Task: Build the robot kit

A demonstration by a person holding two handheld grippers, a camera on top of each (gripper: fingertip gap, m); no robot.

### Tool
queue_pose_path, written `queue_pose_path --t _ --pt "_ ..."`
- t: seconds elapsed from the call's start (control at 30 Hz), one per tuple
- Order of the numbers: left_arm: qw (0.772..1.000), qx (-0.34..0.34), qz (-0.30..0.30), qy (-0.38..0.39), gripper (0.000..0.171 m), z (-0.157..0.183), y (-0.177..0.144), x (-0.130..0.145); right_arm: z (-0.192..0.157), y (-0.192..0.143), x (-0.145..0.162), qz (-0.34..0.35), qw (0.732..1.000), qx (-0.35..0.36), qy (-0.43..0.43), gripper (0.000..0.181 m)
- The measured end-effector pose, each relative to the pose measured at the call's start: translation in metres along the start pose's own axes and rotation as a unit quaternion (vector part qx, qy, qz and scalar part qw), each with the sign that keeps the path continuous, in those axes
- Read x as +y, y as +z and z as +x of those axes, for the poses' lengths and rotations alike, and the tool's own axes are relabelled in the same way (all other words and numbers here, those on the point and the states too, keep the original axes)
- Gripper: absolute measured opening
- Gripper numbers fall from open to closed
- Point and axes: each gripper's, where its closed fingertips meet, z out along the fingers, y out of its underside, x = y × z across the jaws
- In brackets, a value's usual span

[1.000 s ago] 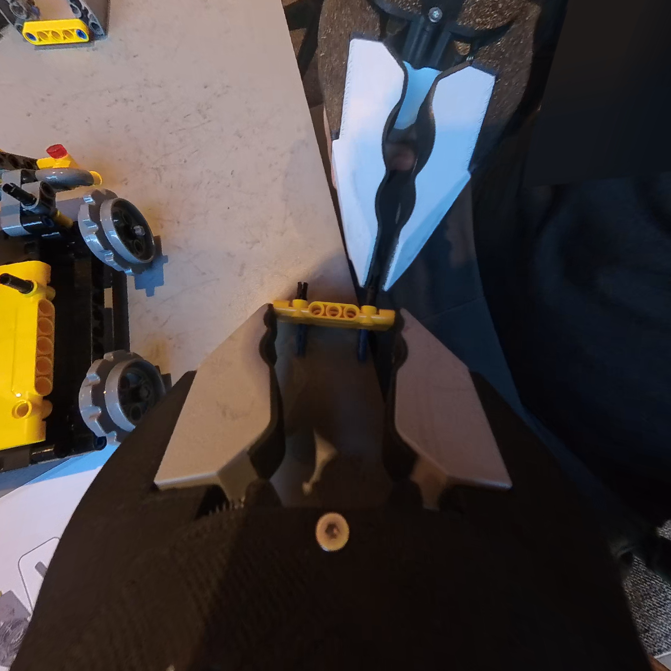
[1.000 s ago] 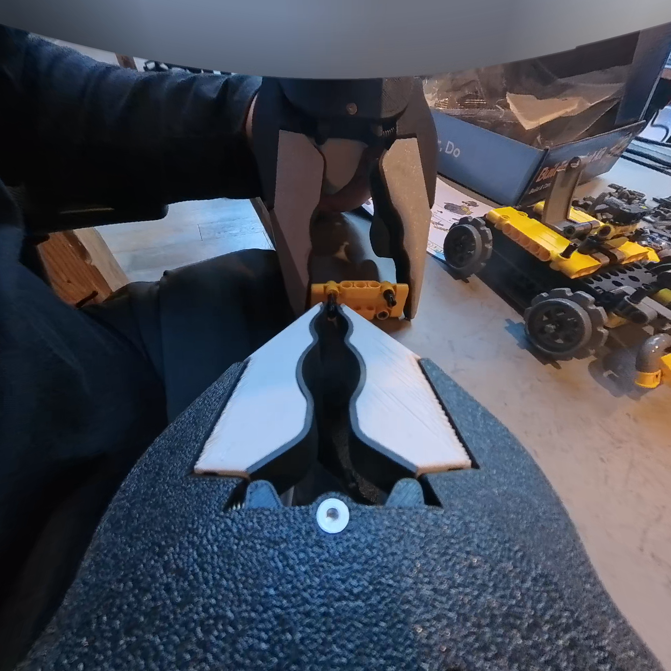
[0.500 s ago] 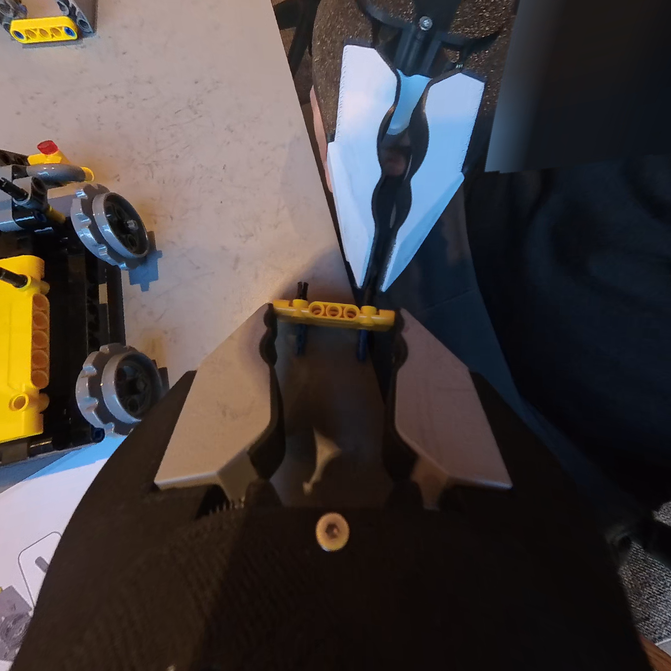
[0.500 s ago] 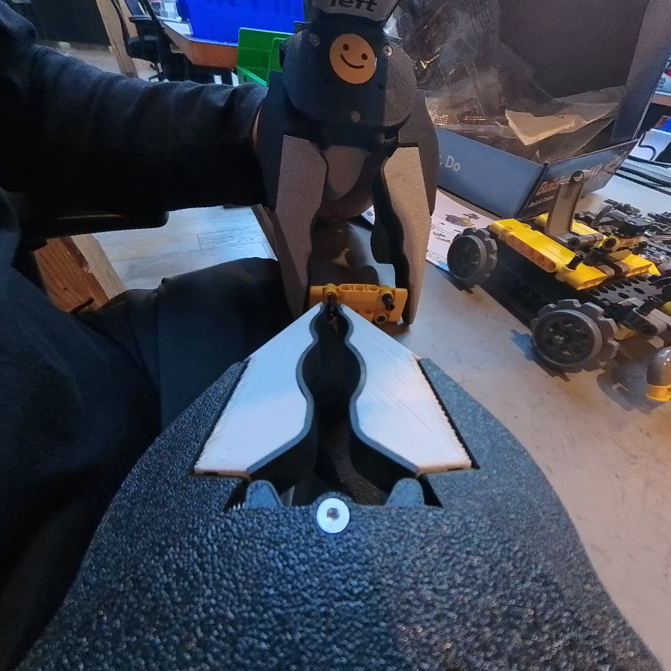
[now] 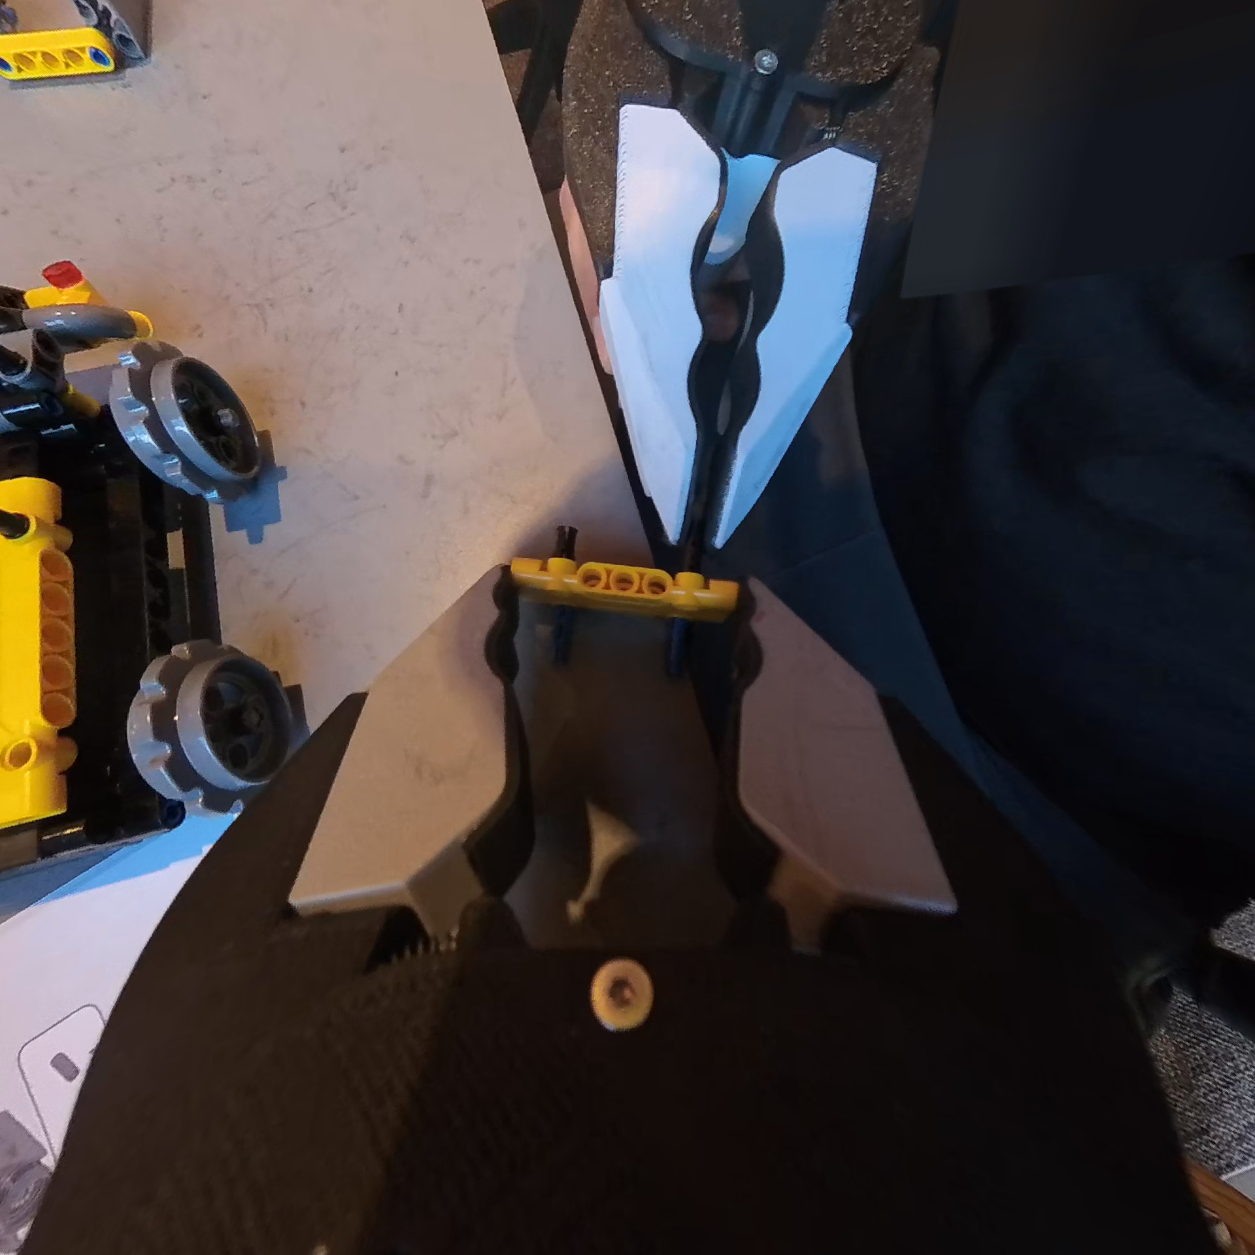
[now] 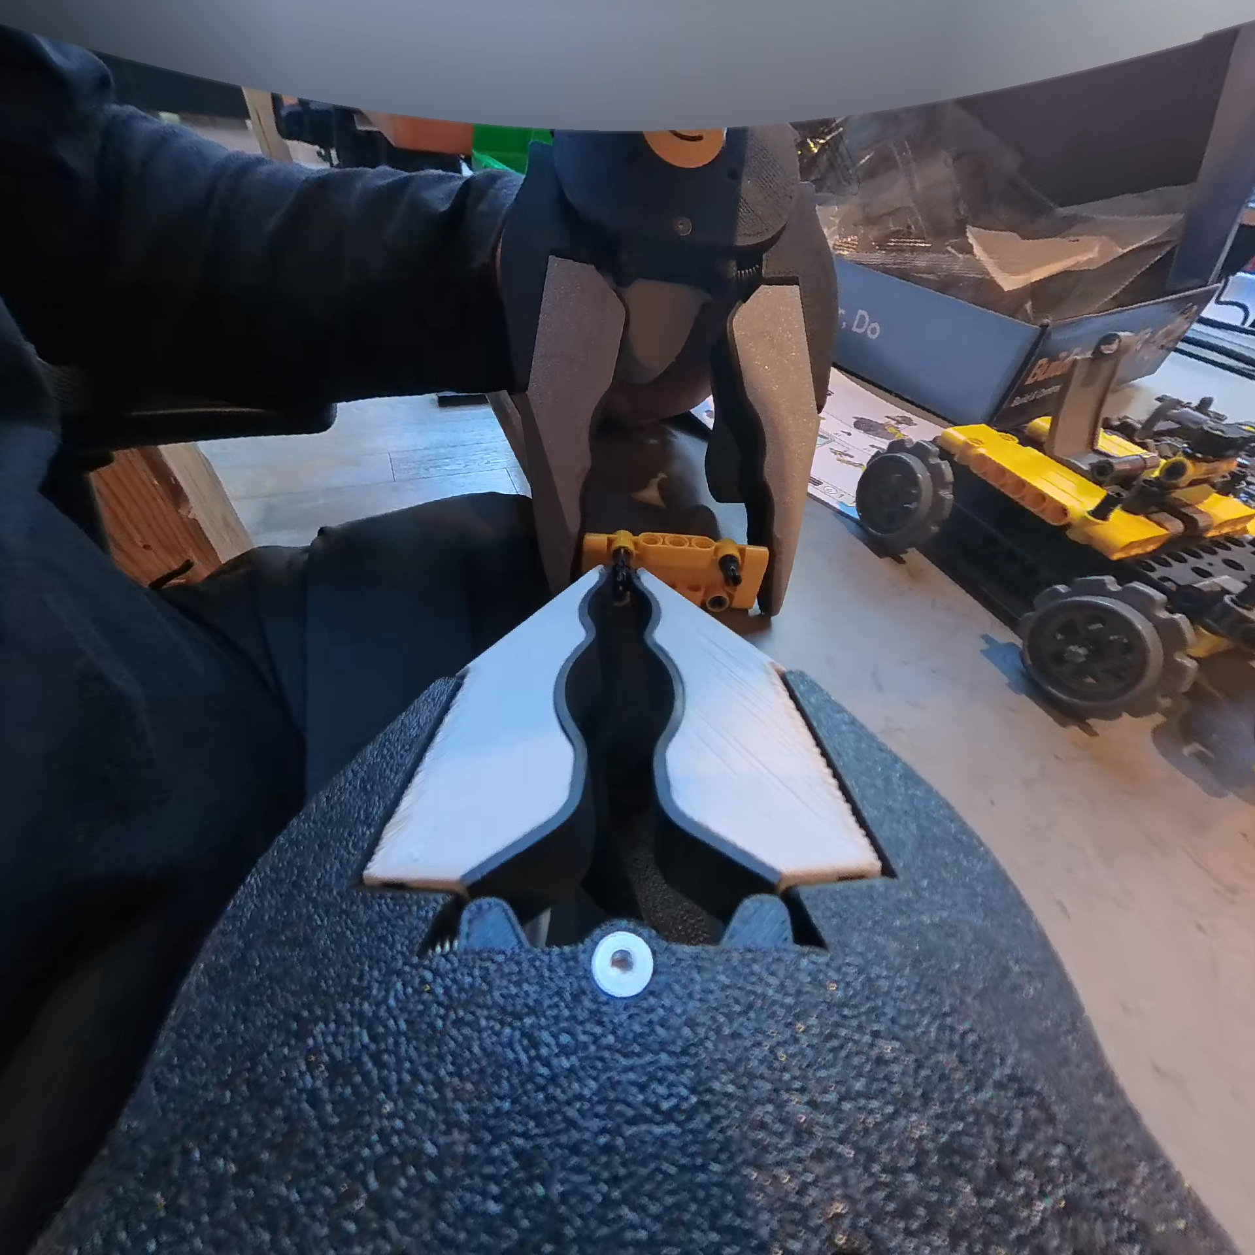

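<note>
Beige scuffed table (image 5: 353, 224); yellow beam (image 5: 623, 588) held at its edge.

My left gripper (image 5: 625, 591) clamps a yellow holed beam (image 5: 625, 585) endwise; my right gripper (image 6: 619, 577) pinches its black pin (image 6: 619, 585).

A yellow-and-black toy vehicle (image 6: 1059, 516) with grey-rimmed wheels (image 5: 193, 421) stands on the pale table (image 5: 353, 271), beside an open cardboard box (image 6: 985, 339) of plastic bags, a printed instruction sheet (image 6: 832, 451) and a loose yellow beam (image 5: 54, 58).
</note>
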Motion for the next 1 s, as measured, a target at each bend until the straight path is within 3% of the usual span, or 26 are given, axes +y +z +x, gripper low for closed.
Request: queue_pose_path --t 0.5,1.0 --pt "1.000 -0.010 0.000 -0.008 0.063 -0.003 -0.002 0.002 0.003 0.003 -0.001 -0.015 0.998 0.050 -0.036 0.004" --pt "0.999 -0.035 -0.001 -0.026 0.062 -0.011 -0.005 0.004 0.009 0.007 -0.001 -0.020 0.996 0.081 -0.004 0.004"
